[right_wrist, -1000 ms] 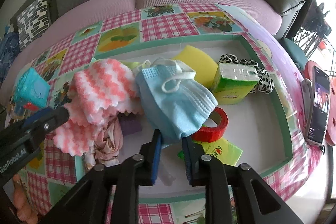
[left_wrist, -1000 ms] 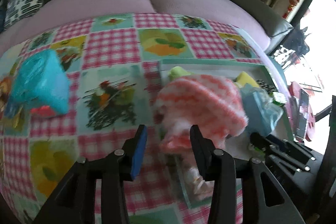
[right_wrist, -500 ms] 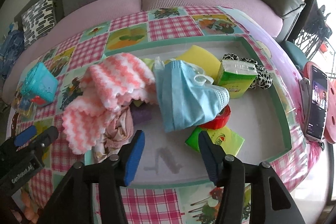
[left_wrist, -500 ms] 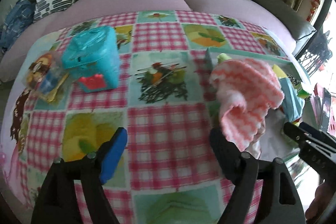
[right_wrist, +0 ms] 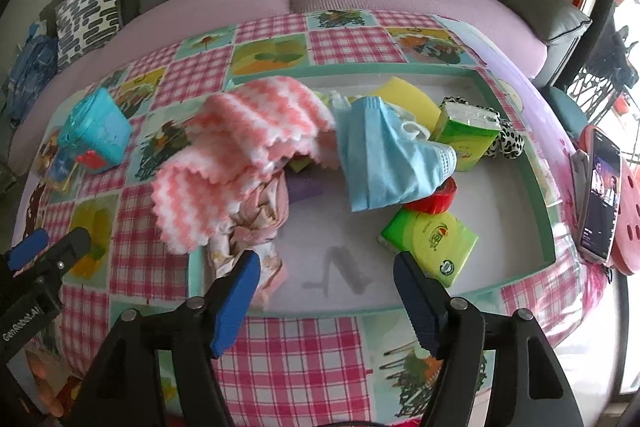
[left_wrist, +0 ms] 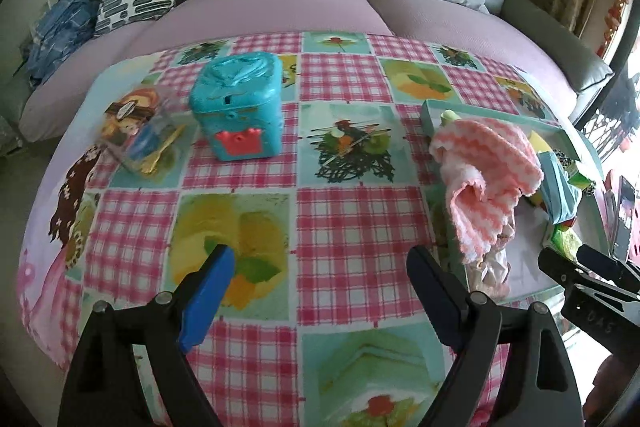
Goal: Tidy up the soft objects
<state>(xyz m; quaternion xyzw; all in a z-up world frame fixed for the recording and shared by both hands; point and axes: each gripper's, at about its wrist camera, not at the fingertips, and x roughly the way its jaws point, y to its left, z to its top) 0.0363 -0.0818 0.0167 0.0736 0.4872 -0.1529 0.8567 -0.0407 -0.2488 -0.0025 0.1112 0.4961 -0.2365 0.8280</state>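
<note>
A green-rimmed tray [right_wrist: 516, 115] on the table holds soft things. A pink-and-white knitted cloth [right_wrist: 240, 151] [left_wrist: 488, 163] hangs over its left rim, on a crumpled pink fabric [right_wrist: 260, 215]. A blue face mask [right_wrist: 384, 159] [left_wrist: 560, 187] lies in the tray's middle, over a yellow sponge [right_wrist: 408, 99]. My right gripper [right_wrist: 324, 279] is open and empty above the tray's near rim. My left gripper [left_wrist: 320, 275] is open and empty above the tablecloth, left of the tray.
In the tray are also two green tissue packs [right_wrist: 464, 135] [right_wrist: 432, 243], a red tape roll [right_wrist: 436, 197] and a leopard-print scrunchie [right_wrist: 508, 143]. A teal toy box [left_wrist: 238, 111] and a clear packet [left_wrist: 148, 139] stand at the table's left. A phone [right_wrist: 600, 195] lies at the right edge. A sofa is behind.
The right gripper opened and let go of the blue mask, which now lies in the tray. Both grippers opened wide and pulled back; the left moved away to the left of the pink cloth.
</note>
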